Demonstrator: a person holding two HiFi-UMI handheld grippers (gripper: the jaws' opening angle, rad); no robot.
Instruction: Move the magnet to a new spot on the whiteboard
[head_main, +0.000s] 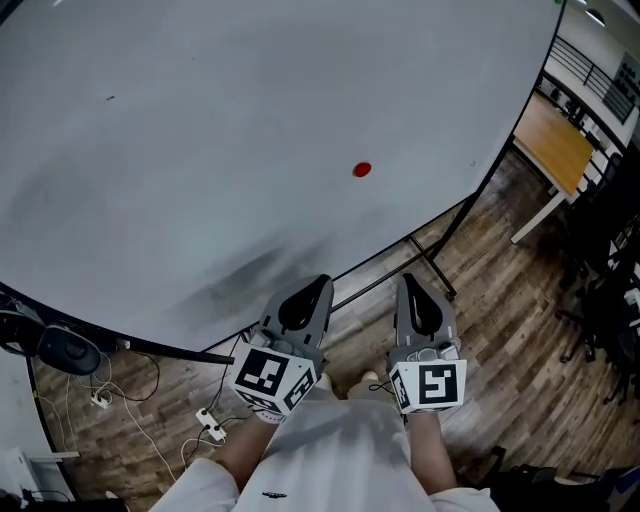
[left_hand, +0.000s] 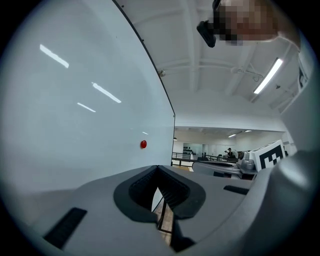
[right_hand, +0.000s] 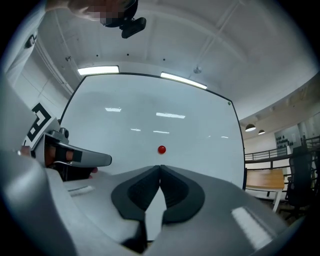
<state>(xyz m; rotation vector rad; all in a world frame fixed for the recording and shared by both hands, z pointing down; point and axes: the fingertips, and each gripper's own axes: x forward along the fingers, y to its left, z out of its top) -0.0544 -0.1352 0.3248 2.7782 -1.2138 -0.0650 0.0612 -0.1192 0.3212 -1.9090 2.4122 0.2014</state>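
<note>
A small round red magnet (head_main: 362, 169) sticks to the large whiteboard (head_main: 200, 130), right of its middle. It shows too as the red magnet (left_hand: 143, 144) in the left gripper view and the red magnet (right_hand: 161, 149) in the right gripper view. Both grippers hang low in front of the board's bottom edge, well short of the magnet. My left gripper (head_main: 318, 290) is shut and empty, its tips (left_hand: 158, 168) meeting. My right gripper (head_main: 408, 286) is shut with nothing in it, its tips (right_hand: 160, 168) pressed together.
The whiteboard stands on a black frame (head_main: 420, 255) over a wood-plank floor (head_main: 500, 330). A wooden table (head_main: 553, 145) is at the far right, dark chairs (head_main: 610, 300) beside it. Cables and a white power strip (head_main: 210, 425) lie on the floor at lower left.
</note>
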